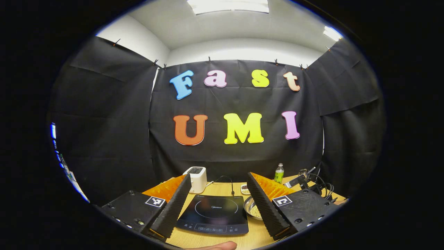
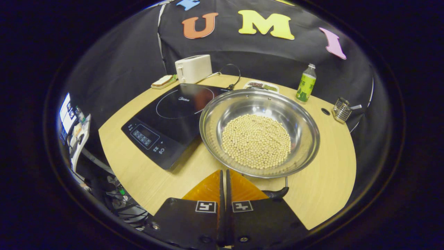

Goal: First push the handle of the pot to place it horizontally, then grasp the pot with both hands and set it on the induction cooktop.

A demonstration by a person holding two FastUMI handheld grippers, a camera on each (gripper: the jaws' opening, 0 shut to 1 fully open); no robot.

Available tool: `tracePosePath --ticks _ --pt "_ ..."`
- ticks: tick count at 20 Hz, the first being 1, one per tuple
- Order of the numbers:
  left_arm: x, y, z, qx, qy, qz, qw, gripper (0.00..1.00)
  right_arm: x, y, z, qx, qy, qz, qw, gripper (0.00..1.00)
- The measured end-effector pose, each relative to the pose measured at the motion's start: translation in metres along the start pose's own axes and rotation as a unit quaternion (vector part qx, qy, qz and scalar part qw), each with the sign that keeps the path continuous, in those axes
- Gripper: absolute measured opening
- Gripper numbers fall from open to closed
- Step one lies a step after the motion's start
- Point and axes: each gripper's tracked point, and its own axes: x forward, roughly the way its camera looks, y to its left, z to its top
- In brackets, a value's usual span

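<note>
In the right gripper view a wide steel pot [image 2: 259,104] holding pale beans [image 2: 256,140] stands on the wooden table, right of the black induction cooktop [image 2: 170,118] and touching its edge. The pot's dark handle [image 2: 277,193] sticks out at the near rim. My right gripper [image 2: 223,171] is shut, fingers pressed together with nothing between them, tips just short of the near rim and left of the handle. My left gripper [image 1: 219,174] is open wide and hangs above the cooktop [image 1: 212,215]. A slice of the pot [image 1: 252,208] shows beside its right finger.
A white toaster [image 2: 193,68] and a slice of bread [image 2: 163,81] sit behind the cooktop. A small dish [image 2: 261,85], a green bottle [image 2: 306,83] and a wire holder [image 2: 341,109] stand at the back right. A fingertip [image 1: 218,246] shows at the near table edge.
</note>
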Motion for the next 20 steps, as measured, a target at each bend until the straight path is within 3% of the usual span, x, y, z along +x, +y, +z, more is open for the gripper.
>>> tracePosePath --ticks 8,20 --pt "0.011 -0.008 0.006 -0.007 -0.001 -0.008 1.0 0.96 0.006 0.002 -0.023 0.012 0.036 0.03 0.999 0.01" --pt "0.032 -0.012 0.019 -0.028 -0.006 -0.006 1.0 0.95 0.002 -0.029 -0.023 0.024 0.037 0.048 0.998 0.0"
